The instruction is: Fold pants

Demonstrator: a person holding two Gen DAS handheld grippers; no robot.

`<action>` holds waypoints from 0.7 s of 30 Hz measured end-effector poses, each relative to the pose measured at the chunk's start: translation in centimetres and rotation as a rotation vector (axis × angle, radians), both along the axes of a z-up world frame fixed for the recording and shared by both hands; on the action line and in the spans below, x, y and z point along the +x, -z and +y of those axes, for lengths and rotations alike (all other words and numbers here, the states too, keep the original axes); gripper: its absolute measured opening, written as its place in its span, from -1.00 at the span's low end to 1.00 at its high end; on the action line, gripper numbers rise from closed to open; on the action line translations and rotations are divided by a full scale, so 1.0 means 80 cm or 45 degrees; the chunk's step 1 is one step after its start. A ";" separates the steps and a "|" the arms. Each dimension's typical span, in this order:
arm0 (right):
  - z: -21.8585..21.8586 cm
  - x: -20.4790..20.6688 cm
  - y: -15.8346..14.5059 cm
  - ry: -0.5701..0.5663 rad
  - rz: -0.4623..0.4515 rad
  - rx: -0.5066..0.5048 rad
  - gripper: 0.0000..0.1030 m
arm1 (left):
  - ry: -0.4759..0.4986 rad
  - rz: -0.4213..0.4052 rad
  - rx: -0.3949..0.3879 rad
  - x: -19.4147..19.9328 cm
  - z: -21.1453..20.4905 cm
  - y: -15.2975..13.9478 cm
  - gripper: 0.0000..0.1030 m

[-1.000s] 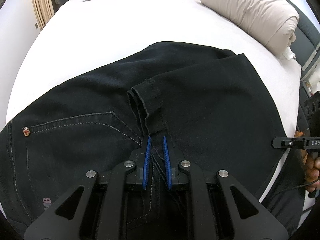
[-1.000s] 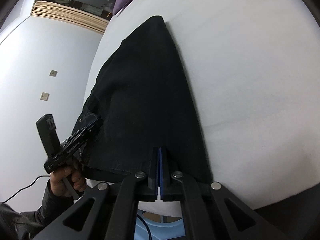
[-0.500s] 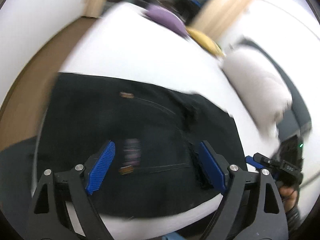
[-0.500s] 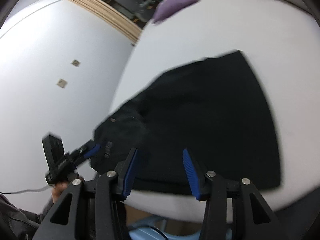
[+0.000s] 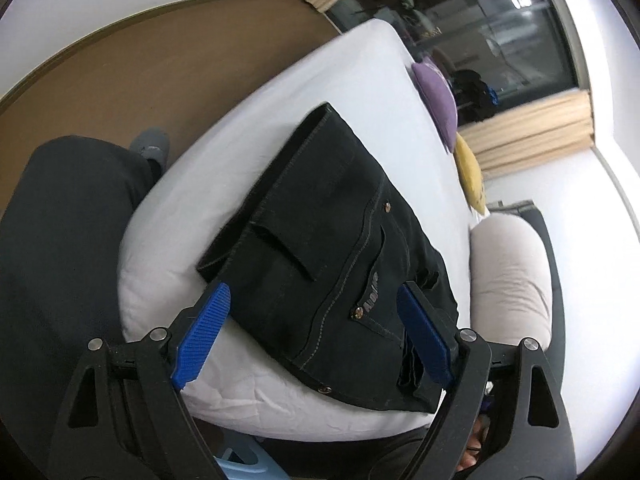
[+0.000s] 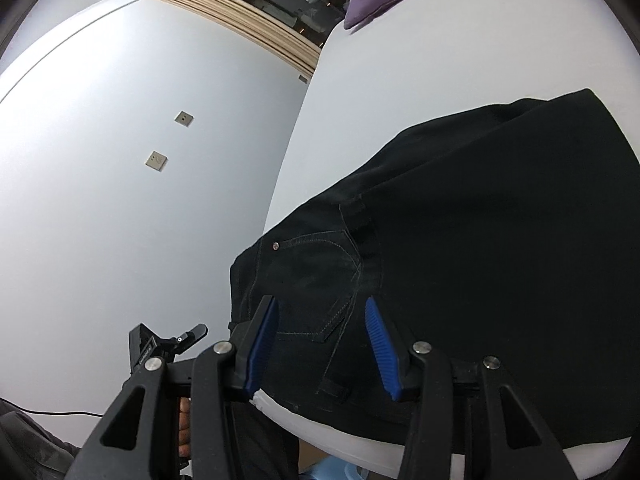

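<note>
Black jeans (image 5: pixel 332 240) lie folded on the white bed (image 5: pixel 360 80), near its front edge, pocket side up with a small logo patch (image 5: pixel 371 300). My left gripper (image 5: pixel 312 328) is open and empty, held above the front edge of the jeans. In the right wrist view the same jeans (image 6: pixel 480 240) lie flat on the bed (image 6: pixel 440 60). My right gripper (image 6: pixel 320 340) is open and empty, just above the pocket corner near the bed's edge. The left gripper tool (image 6: pixel 160 348) shows at lower left there.
A purple cushion (image 5: pixel 438 96) and a yellow cushion (image 5: pixel 472 172) lie at the far side of the bed. A rolled beige duvet (image 5: pixel 512 272) lies to the right. The person's dark legs (image 5: pixel 64 240) stand left of the bed. A white wall (image 6: pixel 120 160) flanks it.
Both grippers let go of the jeans, opened wide and pulled back and up from the bed. The jeans now lie folded and still.
</note>
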State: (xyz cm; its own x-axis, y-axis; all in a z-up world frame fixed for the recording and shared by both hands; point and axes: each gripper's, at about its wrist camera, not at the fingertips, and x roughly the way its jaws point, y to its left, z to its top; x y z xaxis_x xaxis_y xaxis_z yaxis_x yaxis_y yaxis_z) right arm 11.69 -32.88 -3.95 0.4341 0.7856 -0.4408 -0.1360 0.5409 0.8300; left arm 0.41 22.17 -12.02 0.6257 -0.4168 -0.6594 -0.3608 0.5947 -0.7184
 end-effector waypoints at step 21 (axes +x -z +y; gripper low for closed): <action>0.012 0.018 0.027 -0.009 0.077 0.096 -0.20 | -0.155 0.024 -0.339 0.013 0.020 0.058 0.57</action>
State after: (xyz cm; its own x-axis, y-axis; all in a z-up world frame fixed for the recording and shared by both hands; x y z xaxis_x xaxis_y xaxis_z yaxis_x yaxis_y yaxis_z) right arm 13.12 -31.90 -6.07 0.4026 0.8206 -0.4055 -0.0879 0.4757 0.8752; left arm 1.44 23.78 -16.68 0.6702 -0.4994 -0.5491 -0.4327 0.3381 -0.8357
